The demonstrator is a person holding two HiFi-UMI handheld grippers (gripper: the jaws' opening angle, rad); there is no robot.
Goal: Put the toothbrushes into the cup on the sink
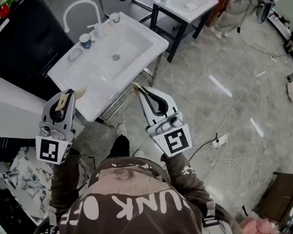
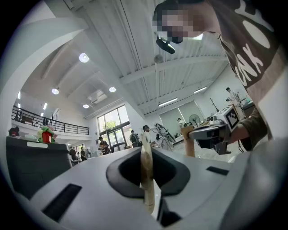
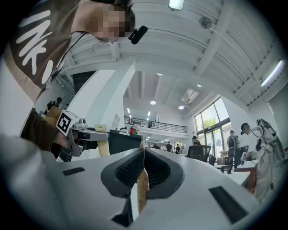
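Observation:
The white sink (image 1: 88, 75) stands at the upper left of the head view, with a small blue-and-white cup (image 1: 85, 39) on its back rim. My left gripper (image 1: 66, 96) hovers off the sink's near corner, shut on a bamboo toothbrush (image 1: 61, 102) that stands upright between the jaws (image 2: 146, 179). My right gripper (image 1: 140, 90) is just off the sink's right edge and is shut on a second bamboo toothbrush (image 3: 142, 186), whose tip (image 1: 136, 86) pokes past the fingertips. Both grippers point upward, so each gripper view shows the ceiling and the other gripper (image 2: 211, 131) (image 3: 85, 134).
A soap dish (image 1: 75, 54) and a drain (image 1: 115, 57) are on the sink. A white chair (image 1: 83, 9) stands behind it and a second white table (image 1: 184, 4) farther off. A black cabinet (image 1: 18, 40) stands at left. A power strip (image 1: 219, 141) and cables lie on the floor at right.

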